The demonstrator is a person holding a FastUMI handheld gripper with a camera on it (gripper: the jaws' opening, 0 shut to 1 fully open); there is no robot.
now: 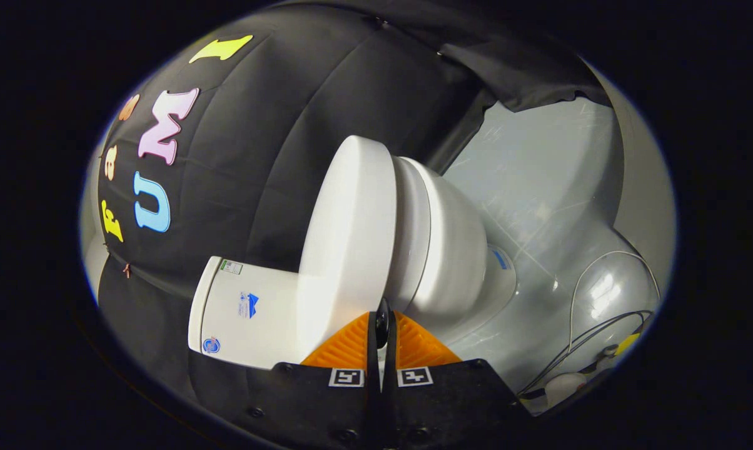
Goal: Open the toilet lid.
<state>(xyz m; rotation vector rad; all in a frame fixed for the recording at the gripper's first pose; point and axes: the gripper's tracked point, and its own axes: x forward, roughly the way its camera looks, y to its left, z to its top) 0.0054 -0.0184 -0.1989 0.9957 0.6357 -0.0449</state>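
Gripper view: the gripper (383,325) has its two fingers drawn nearly together, only a thin slit between them, their tips right at the edge of the smooth white plastic toilet lid (345,250); whether they pinch that edge cannot be told. The one lid is just ahead of the fingers, partly raised off the glossy white ceramic toilet bowl (451,250), a gap between them. One white rectangular cistern (245,312) sits beside the lid. Beyond, a pale shiny floor (539,187) carries thin cables (595,331).
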